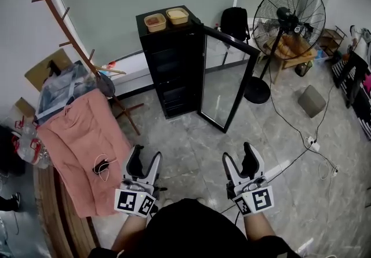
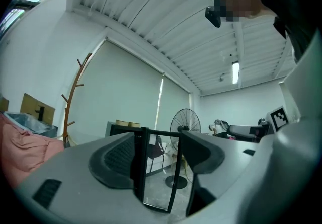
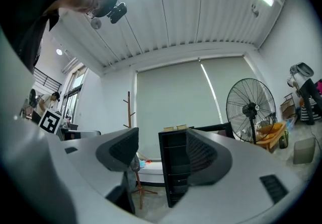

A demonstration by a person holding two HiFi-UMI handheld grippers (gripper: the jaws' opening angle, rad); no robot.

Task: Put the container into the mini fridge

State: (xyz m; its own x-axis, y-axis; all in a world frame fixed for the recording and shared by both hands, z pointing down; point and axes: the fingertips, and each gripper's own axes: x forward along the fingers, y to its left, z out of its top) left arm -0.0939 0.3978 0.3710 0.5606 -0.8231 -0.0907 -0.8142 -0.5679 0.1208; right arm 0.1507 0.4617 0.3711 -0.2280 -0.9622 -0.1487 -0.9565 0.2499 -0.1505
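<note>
Two shallow rectangular containers are sitting side by side on top of the black mini fridge (image 1: 171, 71). The left container (image 1: 155, 21) is showing a brownish-orange inside within a tan rim, while the right container (image 1: 177, 15) is looking pale yellow throughout. The fridge's glass door (image 1: 227, 83) is standing swung open toward the pedestal fan (image 1: 288, 16), baring dark shelves. The left gripper (image 1: 145, 157) and the right gripper (image 1: 239, 156) are being held out in front of the person, well apart from the fridge. Each is keeping its jaws spread wide with nothing between them. A pink cloth (image 1: 81, 146) is lying at the left.
</note>
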